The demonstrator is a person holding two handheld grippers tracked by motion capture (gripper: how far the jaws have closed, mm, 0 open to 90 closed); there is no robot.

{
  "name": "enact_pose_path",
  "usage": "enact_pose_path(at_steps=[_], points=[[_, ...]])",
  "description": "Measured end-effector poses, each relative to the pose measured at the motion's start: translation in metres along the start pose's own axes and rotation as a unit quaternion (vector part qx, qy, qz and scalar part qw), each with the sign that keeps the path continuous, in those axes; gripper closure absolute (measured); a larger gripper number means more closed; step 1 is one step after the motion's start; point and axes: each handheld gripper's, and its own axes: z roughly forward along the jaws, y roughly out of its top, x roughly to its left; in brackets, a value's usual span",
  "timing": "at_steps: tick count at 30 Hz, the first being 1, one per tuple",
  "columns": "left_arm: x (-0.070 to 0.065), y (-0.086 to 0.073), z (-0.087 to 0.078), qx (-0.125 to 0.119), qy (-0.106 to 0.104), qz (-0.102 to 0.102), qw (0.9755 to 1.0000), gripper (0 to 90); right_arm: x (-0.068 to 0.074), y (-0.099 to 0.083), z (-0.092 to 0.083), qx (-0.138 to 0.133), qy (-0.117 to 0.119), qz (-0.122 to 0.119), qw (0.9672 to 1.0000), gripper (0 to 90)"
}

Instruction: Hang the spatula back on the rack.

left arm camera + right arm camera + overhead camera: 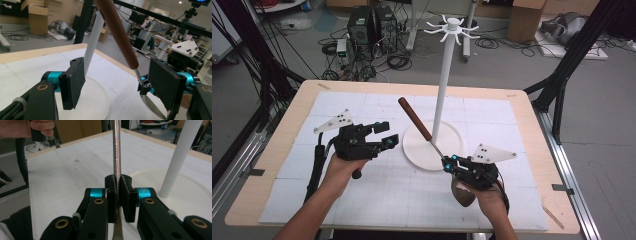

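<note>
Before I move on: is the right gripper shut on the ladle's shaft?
Shut: the right gripper jaws pinch the ladle metal shaft, no gap beside it.

A wooden bench [532, 150] carries a white gridded mat [377, 195]. On the mat stands a white rack's round base [422, 150].

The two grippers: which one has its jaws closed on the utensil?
The right gripper, beside the white stand's base: its jaws clamp the ladle's metal shaft. The left gripper is open and empty.
</note>
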Motion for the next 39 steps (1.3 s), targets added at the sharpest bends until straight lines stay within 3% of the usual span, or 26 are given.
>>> enact_pose_path(at_steps=[4,10,15,17,27,34,39], points=[[-0.005,0.009,0.006,-0.002,-0.008,0.006,0.9999,29.9,0.002,0.009,-0.003,-0.014,0.001,-0.002,0.9999,84.5],[-0.011,0.022,0.018,-0.013,-0.024,-0.005,0.9996,29.5,0.011,0.02,-0.002,-0.01,-0.004,-0.016,0.9998,84.5],[-0.013,0.029,0.033,0.007,-0.022,-0.013,0.9996,29.8,0.016,0.02,0.002,-0.004,-0.005,-0.016,0.9998,84.5],[-0.011,0.03,0.039,0.015,-0.022,-0.026,0.9993,31.2,0.018,0.02,0.003,-0.004,-0.003,-0.016,0.9999,84.5],[-0.011,0.032,0.053,0.038,-0.008,-0.063,0.9972,61.8,0.019,0.019,0.004,0.007,-0.008,-0.015,0.9998,84.4],[-0.015,0.035,0.052,0.034,-0.025,-0.08,0.9959,67.3,0.02,0.019,0.006,0.011,-0.004,-0.008,0.9999,84.4],[-0.022,0.04,0.051,0.023,-0.042,-0.072,0.9963,70.4,0.022,0.022,0.009,0.01,0.005,-0.006,0.9999,84.3]])
